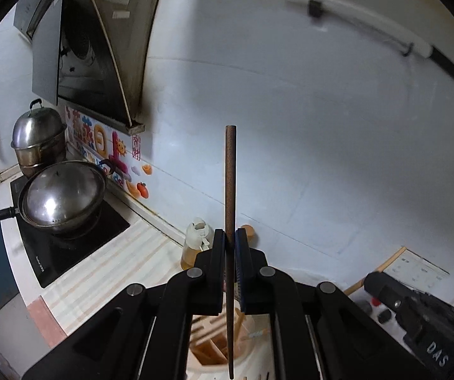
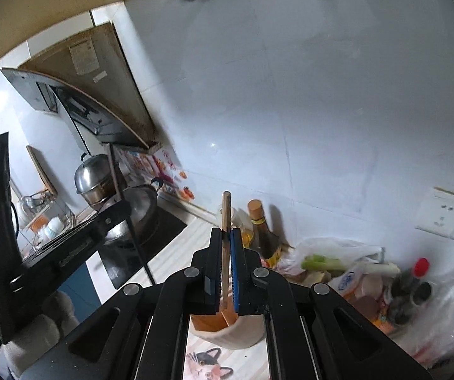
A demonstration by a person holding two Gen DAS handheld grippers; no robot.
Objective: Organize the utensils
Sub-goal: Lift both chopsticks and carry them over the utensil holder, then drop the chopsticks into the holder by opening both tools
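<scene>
My left gripper [image 1: 230,237] is shut on a dark brown chopstick [image 1: 230,177] that stands upright, its lower tip over a cream utensil holder [image 1: 214,348] with wooden dividers. My right gripper [image 2: 226,237] is shut on a light wooden chopstick [image 2: 226,212], also upright, its lower end inside the holder [image 2: 227,329] below the jaws. The left gripper [image 2: 68,247] also shows at the left of the right wrist view, with its dark chopstick [image 2: 131,231] slanting down.
A wok with a steel lid [image 1: 63,196] and a steel steamer pot [image 1: 36,136] sit on a black cooktop [image 1: 68,240] to the left. Oil bottles [image 2: 261,231] stand by the tiled wall. Plastic bags with vegetables and condiment bottles [image 2: 385,281] lie to the right.
</scene>
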